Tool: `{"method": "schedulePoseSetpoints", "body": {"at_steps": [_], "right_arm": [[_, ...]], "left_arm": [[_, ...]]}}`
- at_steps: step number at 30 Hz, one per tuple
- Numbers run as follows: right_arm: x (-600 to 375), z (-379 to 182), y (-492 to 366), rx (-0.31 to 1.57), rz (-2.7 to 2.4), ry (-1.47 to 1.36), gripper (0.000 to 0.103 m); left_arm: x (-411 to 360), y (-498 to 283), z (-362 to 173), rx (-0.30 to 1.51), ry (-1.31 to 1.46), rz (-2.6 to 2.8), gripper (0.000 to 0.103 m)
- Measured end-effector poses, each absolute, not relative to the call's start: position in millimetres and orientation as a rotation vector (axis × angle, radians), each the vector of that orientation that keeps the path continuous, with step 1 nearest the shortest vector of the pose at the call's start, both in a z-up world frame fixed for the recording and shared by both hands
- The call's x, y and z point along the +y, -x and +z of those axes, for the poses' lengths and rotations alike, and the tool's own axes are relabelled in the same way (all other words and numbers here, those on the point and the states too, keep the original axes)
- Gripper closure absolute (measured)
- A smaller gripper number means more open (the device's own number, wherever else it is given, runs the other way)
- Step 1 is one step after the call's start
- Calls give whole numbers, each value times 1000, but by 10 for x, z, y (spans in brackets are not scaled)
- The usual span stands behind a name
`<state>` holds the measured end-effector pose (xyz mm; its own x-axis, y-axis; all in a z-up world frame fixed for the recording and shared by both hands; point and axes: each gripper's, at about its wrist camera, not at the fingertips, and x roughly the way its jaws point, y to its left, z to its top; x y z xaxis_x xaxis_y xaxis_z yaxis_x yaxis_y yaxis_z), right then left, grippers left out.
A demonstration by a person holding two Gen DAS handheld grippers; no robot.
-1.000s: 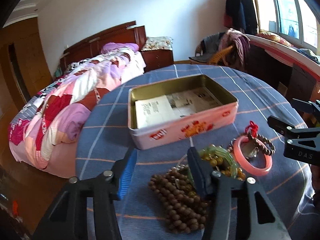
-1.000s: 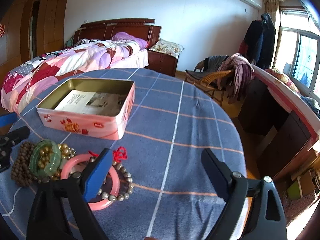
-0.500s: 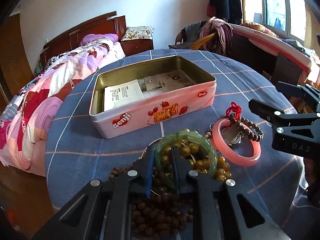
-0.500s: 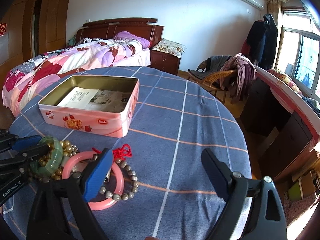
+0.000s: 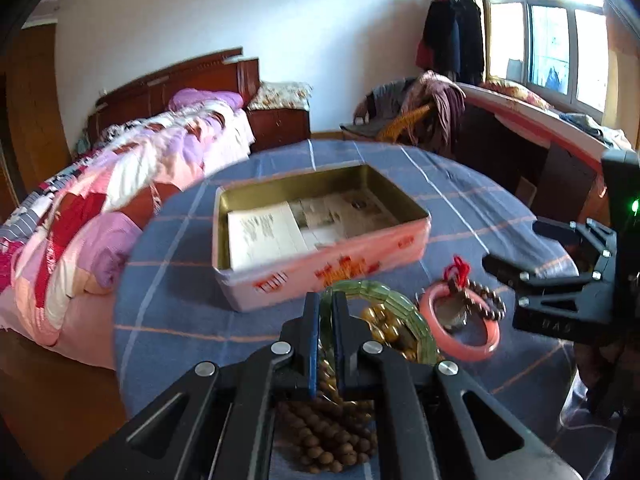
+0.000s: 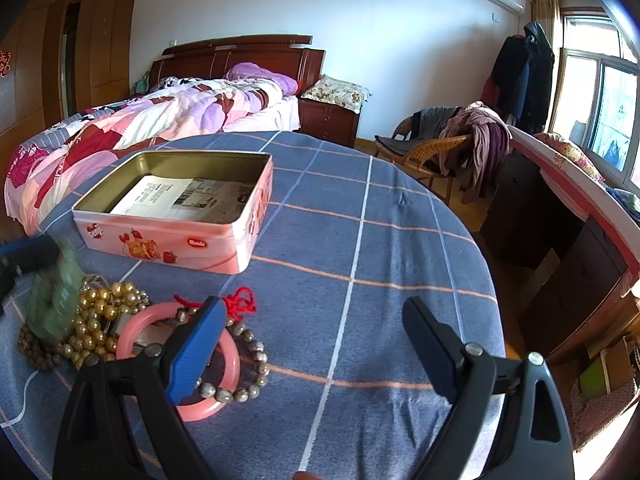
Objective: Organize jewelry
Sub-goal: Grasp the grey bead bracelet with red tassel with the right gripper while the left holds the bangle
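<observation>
The left gripper [image 5: 326, 312] is pinching the rim of the green bangle [image 5: 394, 312], its blue pads pressed on either side of the ring. From the left wrist view the bangle is lying tilted over gold beads [image 5: 384, 324], with brown beads [image 5: 324, 436] below and the pink tin [image 5: 332, 276] just behind. The right wrist view is showing the same bangle [image 6: 56, 300] only as a green blur at the far left edge, beside the gold beads [image 6: 100, 312]. It is showing the pink bangle [image 6: 224, 364] more clearly, ringed by a grey bead bracelet [image 6: 248, 372] with a red knot [image 6: 240, 304]. The right gripper [image 6: 312, 344] is hanging wide apart over the blue checked tablecloth [image 6: 360, 240], holding nothing.
</observation>
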<state>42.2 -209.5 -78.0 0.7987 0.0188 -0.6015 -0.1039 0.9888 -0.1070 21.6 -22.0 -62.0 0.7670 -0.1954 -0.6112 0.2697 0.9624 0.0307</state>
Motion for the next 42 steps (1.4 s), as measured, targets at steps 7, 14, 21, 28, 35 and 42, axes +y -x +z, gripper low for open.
{"method": "schedulePoseSetpoints", "body": {"at_steps": [7,14,21,28,35,42], "right_arm": [[-2024,-790,-525,681,151,126,21],[-1877,-797,-635,720,224,115,32],[-1892,-896,-736,800,285,56,68],[-1939,-811,-624,759,320,27,98],[-2051,-530,-552,670,302,35,100],[-2073,-693,-615,728,321,48,48]], "left_arm": [[-149,-328,-580,622,-135,-213,98],[-136,-376,-636,635,-133,-224,98],[-159,-367,-643,638,-135,-231,98],[-164,-353,-635,638,-131,-234,98],[-136,-351,-617,636,-123,-234,98],[-130,-344,-631,641,-117,-230,98]]}}
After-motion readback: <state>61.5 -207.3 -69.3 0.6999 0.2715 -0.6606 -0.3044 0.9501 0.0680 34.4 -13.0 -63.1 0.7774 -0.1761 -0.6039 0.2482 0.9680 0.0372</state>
